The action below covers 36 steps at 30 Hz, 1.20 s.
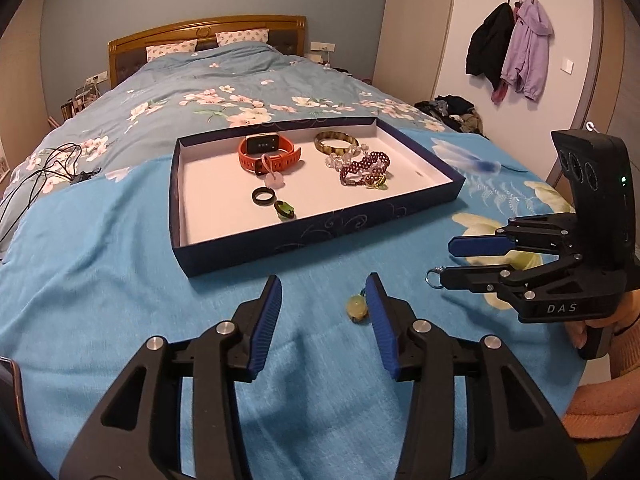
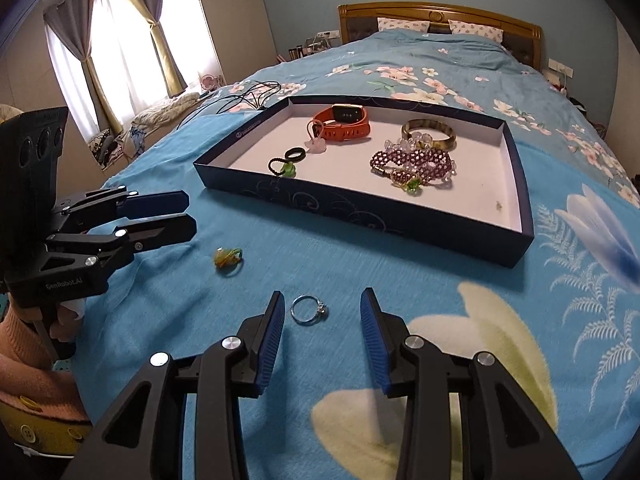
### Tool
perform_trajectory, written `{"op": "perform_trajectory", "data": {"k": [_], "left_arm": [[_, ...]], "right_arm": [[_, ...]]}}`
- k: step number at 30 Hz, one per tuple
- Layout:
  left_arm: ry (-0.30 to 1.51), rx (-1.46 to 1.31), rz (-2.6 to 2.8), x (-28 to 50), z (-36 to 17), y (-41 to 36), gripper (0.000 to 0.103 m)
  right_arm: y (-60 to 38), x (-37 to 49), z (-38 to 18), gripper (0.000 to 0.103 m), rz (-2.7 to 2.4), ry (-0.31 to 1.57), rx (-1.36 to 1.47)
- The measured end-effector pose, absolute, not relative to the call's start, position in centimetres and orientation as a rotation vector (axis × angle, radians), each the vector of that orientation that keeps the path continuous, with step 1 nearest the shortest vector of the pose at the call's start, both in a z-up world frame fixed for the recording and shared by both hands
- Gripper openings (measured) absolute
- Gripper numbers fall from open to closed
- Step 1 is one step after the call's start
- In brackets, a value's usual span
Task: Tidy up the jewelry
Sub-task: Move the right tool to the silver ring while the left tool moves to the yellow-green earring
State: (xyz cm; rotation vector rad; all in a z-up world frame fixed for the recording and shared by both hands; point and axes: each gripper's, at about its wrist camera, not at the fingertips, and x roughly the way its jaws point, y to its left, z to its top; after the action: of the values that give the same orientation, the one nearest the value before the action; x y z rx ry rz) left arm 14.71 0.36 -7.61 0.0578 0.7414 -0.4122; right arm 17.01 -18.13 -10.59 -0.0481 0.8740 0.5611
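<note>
A: Left wrist view first: the left gripper (image 1: 323,300) hangs over the blue bedspread (image 1: 120,300), jaws partly spread, nothing between them. The yellow bead charm (image 1: 357,307) lies just beside its right finger, long axis running away from the camera.

B: And the navy tray (image 1: 280,246) beyond it holds the orange watch (image 1: 269,151), strap running left to right.

A: Over to the right wrist view: the right gripper (image 2: 322,312) is also partly spread and empty-handed. The silver ring (image 2: 309,310) lies flat between its fingers, touching neither, stone end pointing right.
</note>
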Motion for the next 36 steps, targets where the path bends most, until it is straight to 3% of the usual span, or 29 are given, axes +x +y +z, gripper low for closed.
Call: {"op": "perform_trajectory", "data": {"k": [23,28,36], "left_arm": [[0.751,0.101,-0.430,14.4,-7.9,-1.2,0.048],[0.777,0.117,-0.444,14.6,-8.3,-1.8,0.048],[0.851,0.086,-0.480,15.8,-9.4,-2.5,0.044]], "right_arm": [[-17.0,17.0,-11.0,0.041,0.539,0.899,-0.081],[-16.5,16.7,-11.1,0.038,0.525,0.894,-0.120],[-16.0,16.7,-11.1,0.023,0.513,0.891,-0.153]]}}
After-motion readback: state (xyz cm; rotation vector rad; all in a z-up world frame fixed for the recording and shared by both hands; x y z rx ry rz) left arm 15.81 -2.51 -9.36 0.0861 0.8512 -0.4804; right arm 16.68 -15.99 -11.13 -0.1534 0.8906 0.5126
